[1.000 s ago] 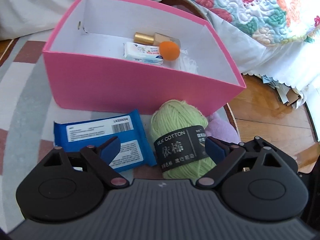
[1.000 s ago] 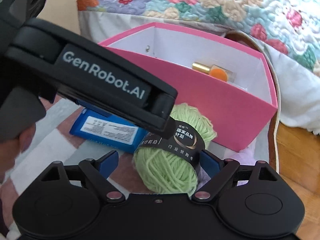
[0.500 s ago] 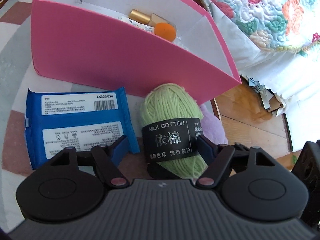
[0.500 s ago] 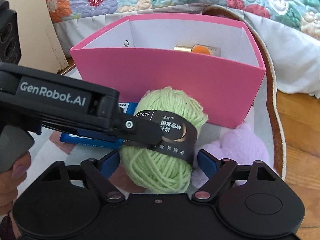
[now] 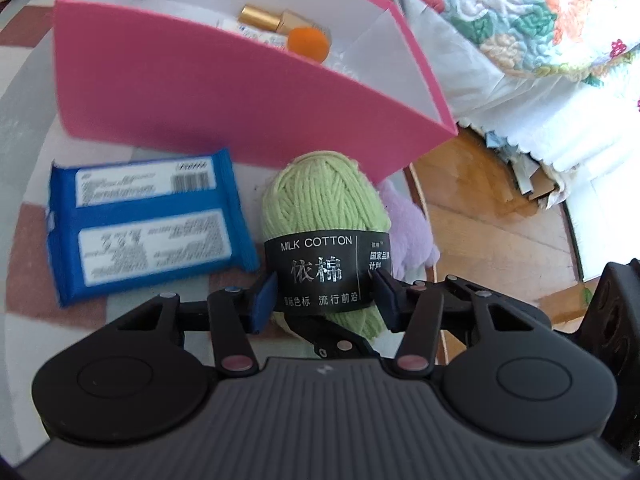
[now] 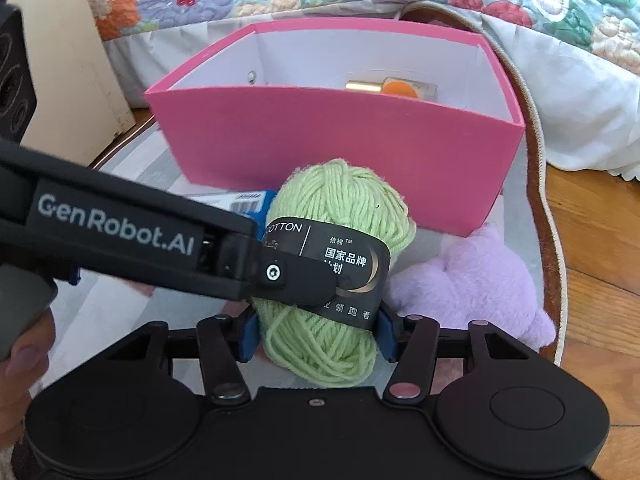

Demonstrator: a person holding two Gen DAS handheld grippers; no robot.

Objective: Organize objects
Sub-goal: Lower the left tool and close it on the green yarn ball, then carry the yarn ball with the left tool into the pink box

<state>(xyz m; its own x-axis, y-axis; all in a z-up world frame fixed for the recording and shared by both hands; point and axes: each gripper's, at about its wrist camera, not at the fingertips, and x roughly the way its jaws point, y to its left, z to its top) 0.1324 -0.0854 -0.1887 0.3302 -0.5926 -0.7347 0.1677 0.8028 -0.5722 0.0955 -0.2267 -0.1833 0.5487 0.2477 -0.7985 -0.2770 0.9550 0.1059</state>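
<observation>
Both grippers close on the green yarn ball (image 5: 326, 216), which lies on the rug (image 5: 24, 128) at six o'clock of the pink box (image 5: 224, 92). The left gripper (image 5: 324, 300) pinches its black label band, and the right gripper (image 6: 316, 330) pinches the yarn lower down. Squeeze gently, lift together over the near wall, and avoid snagging the blue packet (image 5: 148, 220) or the purple plush toy (image 6: 476, 288).

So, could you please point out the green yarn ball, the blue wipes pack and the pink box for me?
green yarn ball (image 5: 320, 196): left wrist view, on the bare yarn above its black label.
blue wipes pack (image 5: 140, 203): left wrist view, on the blue strip between its two white labels.
pink box (image 6: 320, 136): right wrist view, on its near outer wall.
</observation>
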